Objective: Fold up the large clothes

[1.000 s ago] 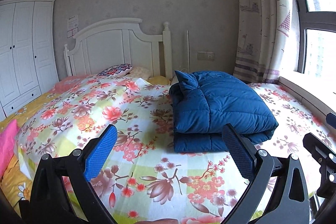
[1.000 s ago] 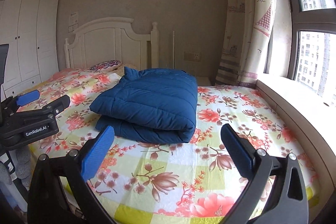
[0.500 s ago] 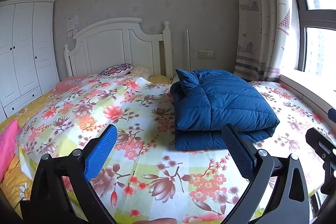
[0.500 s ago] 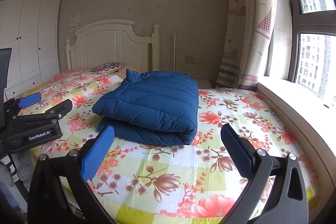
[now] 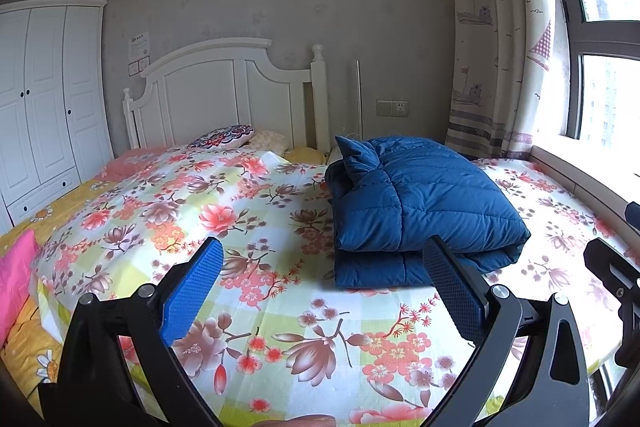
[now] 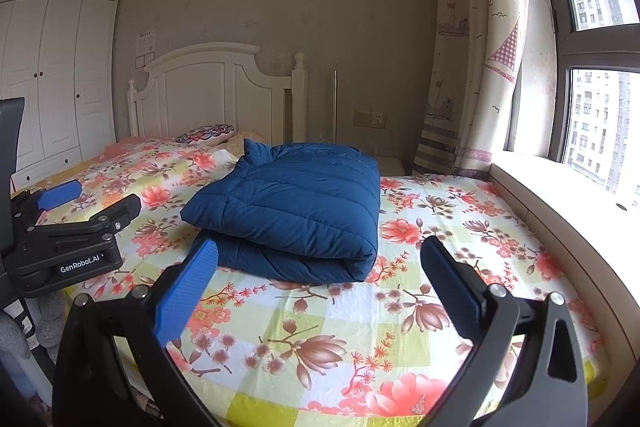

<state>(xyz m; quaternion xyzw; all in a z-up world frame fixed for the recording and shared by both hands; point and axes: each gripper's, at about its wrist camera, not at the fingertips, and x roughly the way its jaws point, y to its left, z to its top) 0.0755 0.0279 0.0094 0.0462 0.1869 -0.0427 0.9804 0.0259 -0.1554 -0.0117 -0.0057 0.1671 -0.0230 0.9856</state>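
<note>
I am holding the left gripper (image 5: 320,287) and right gripper (image 6: 316,287) with fingers wide and empty, off the bed's (image 5: 280,307) near edge. The folded blue jacket (image 5: 420,203) is lying mid-bed, toward the window side; its puffy top layer could spring open if bumped.

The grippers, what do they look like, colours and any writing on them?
Both grippers, left and right, have black angular frames with silver screws and triangular cut-outs. Each has two flat fingers faced with textured blue pads. Seen from the right wrist view, the left one carries white lettering, "GenRobot.AI". No cables or sleeves show.
</note>
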